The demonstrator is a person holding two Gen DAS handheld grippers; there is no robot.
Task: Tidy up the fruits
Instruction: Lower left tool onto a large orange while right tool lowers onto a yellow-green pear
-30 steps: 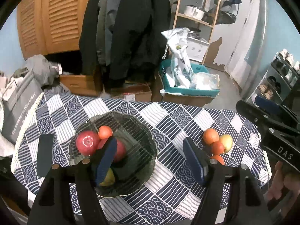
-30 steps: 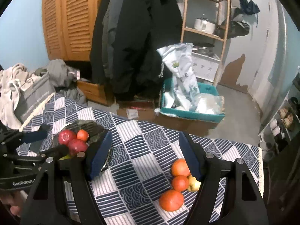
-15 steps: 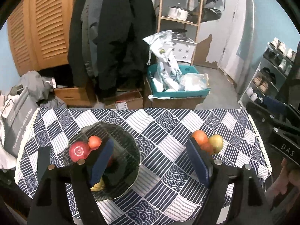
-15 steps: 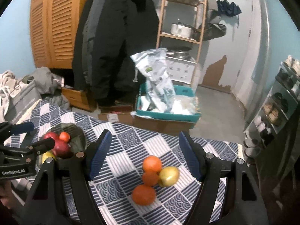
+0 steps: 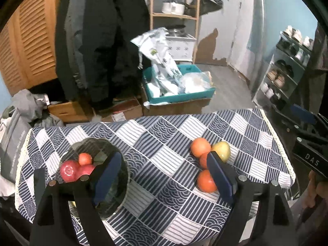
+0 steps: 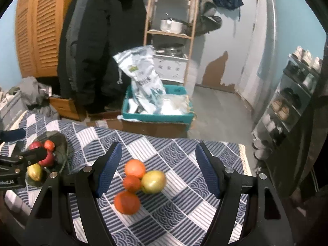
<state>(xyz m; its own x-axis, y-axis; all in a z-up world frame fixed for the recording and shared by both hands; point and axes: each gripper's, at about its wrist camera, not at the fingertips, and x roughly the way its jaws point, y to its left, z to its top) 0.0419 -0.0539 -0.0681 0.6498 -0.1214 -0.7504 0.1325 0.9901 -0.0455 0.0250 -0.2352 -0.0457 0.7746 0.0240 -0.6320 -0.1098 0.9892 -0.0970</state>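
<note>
Left gripper (image 5: 164, 176) is pointing down, jaws opening up, nothing between them. Right gripper (image 6: 158, 169) is held wide too, also empty.

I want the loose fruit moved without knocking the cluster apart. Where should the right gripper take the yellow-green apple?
Probably from above, pads across the yellow-green apple at its widest part: one on its free right side, the other eased in where the oranges touch its left. The right gripper hangs open over the cluster, nothing between its pads.

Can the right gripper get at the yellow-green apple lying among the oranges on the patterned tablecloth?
Probably yes: the right gripper is open, the yellow-green apple lies uncovered ahead, though oranges touch it.
</note>
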